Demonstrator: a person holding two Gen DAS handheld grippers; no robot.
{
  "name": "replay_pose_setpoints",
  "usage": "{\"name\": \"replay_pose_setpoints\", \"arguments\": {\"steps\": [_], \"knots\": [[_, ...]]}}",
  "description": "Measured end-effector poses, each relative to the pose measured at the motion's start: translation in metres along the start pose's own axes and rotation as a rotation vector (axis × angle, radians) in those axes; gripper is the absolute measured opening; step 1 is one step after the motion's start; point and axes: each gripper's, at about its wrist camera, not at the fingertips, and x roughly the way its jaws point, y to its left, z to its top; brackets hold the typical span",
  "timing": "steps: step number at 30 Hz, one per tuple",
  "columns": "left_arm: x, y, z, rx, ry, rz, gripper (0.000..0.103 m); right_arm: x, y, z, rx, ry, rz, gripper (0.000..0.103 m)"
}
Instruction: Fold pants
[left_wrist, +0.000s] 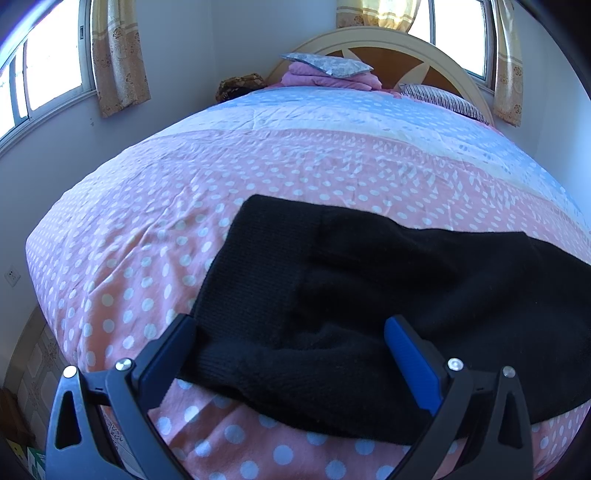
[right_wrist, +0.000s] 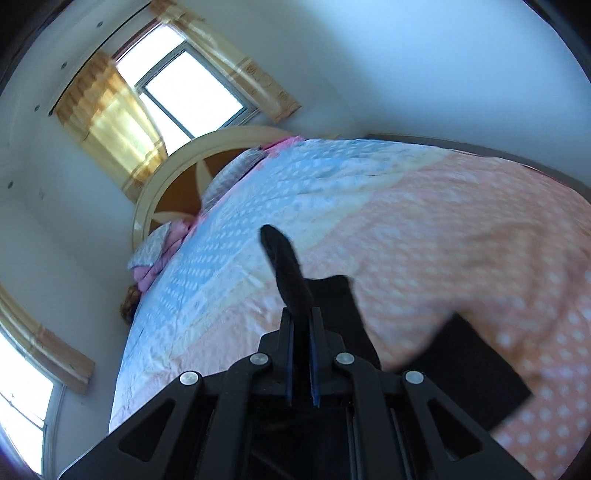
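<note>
Black knit pants (left_wrist: 388, 295) lie across the near part of the bed, the ribbed waistband toward the left. My left gripper (left_wrist: 291, 325) stands open over the near edge of the pants, its fingers straddling the cloth without pressing on it. In the tilted, blurred right wrist view my right gripper (right_wrist: 301, 314) is shut on a strip of the black pants (right_wrist: 284, 266), which sticks up past the fingertips above the bed. More of the black cloth trails down to the right of it.
The bed (left_wrist: 258, 155) has a pink and blue dotted cover. Folded pink bedding with a grey pillow (left_wrist: 328, 70) sits by the rounded headboard (left_wrist: 424, 48), a striped pillow (left_wrist: 443, 98) beside it. Windows with curtains line the walls; floor shows at the lower left.
</note>
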Motion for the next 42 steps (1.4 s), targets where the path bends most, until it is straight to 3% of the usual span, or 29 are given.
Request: {"name": "replay_pose_setpoints", "arguments": {"steps": [5, 10, 15, 17, 19, 21, 22, 26, 27, 29, 31, 32, 35, 39, 40, 41, 42], "knots": [[0.001, 0.000, 0.002, -0.003, 0.012, 0.000, 0.103, -0.028, -0.069, -0.039, 0.088, 0.038, -0.063, 0.008], [0.003, -0.001, 0.004, -0.009, 0.025, 0.009, 0.103, -0.047, -0.106, -0.059, 0.184, 0.099, -0.161, 0.011], [0.006, 0.000, 0.007, -0.017, 0.041, 0.015, 0.103, -0.087, -0.124, -0.037, 0.241, -0.044, -0.276, 0.011], [0.007, 0.000, 0.009, -0.024, 0.046, 0.021, 0.103, -0.094, -0.121, -0.024, 0.221, -0.087, -0.245, 0.025], [0.008, -0.001, 0.010, -0.028, 0.052, 0.029, 0.103, -0.089, -0.116, -0.014, 0.209, -0.082, -0.149, 0.082], [0.008, -0.002, 0.011, -0.031, 0.057, 0.033, 0.103, -0.075, -0.109, -0.007, 0.206, -0.071, -0.048, 0.089], [0.009, -0.002, 0.011, -0.032, 0.056, 0.033, 0.103, -0.061, -0.103, -0.002, 0.180, -0.038, -0.059, 0.089], [0.009, -0.002, 0.012, -0.034, 0.055, 0.037, 0.103, 0.004, -0.086, 0.011, -0.001, 0.160, -0.255, 0.089], [0.009, -0.002, 0.012, -0.035, 0.054, 0.038, 0.103, 0.019, -0.089, 0.009, -0.010, 0.221, -0.273, 0.084], [0.009, -0.002, 0.011, -0.036, 0.051, 0.040, 0.103, 0.043, -0.095, 0.002, 0.023, 0.348, -0.214, 0.043], [0.009, -0.002, 0.010, -0.036, 0.049, 0.042, 0.103, 0.056, -0.092, 0.000, 0.022, 0.404, -0.196, 0.014], [0.009, -0.002, 0.010, -0.037, 0.049, 0.042, 0.103, 0.057, -0.086, -0.001, 0.000, 0.418, -0.184, 0.014], [0.009, -0.002, 0.010, -0.038, 0.049, 0.043, 0.103, 0.042, -0.065, 0.004, -0.042, 0.353, -0.052, 0.007], [0.009, -0.002, 0.011, -0.050, 0.049, 0.051, 0.103, -0.019, -0.050, 0.020, -0.064, 0.106, 0.309, 0.007], [0.009, -0.002, 0.011, -0.055, 0.049, 0.055, 0.103, -0.027, -0.055, 0.023, -0.059, 0.065, 0.360, 0.007], [0.010, -0.002, 0.011, -0.057, 0.048, 0.058, 0.103, -0.033, -0.062, 0.024, -0.050, 0.040, 0.373, 0.007], [0.010, -0.003, 0.011, -0.057, 0.047, 0.062, 0.103, -0.031, -0.071, 0.025, -0.046, 0.050, 0.290, 0.007]]}}
